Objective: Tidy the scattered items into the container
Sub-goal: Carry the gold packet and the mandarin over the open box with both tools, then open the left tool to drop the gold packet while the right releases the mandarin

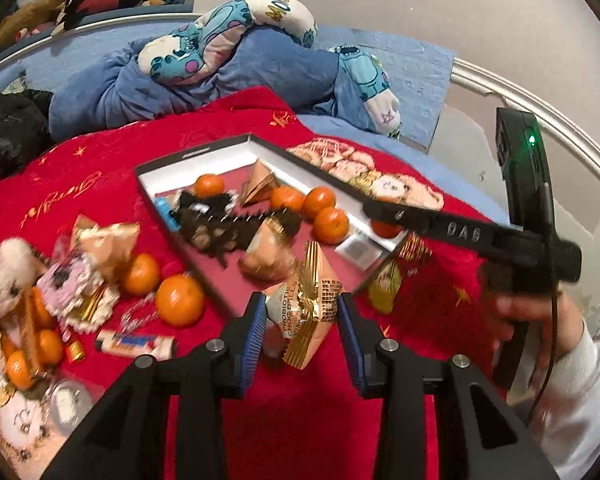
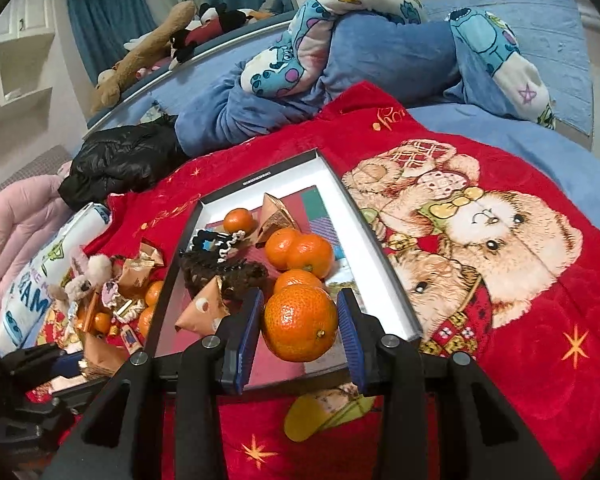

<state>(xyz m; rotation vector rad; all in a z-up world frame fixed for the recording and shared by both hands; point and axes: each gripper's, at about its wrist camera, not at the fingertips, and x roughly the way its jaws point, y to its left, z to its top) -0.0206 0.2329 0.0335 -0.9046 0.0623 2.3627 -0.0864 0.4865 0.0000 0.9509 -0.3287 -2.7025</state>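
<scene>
Tangerine (image 2: 300,322) sits clamped in your right tongs (image 2: 300,322), hanging over the near end of the box (image 2: 384,264). Your left tongs (image 1: 302,312) grip a snack packet (image 1: 308,304), just short of the box's near rim, so the right hand is nearer.

Box (image 2: 376,236) crowded; far corner free.

Orange tangerine (image 2: 300,322), red teddy-print blanket (image 2: 520,280)

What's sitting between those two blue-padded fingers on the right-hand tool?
A round orange mandarin, gripped between the blue pads of the right gripper over the shallow black-rimmed box. The right wrist view shows it best.
</scene>
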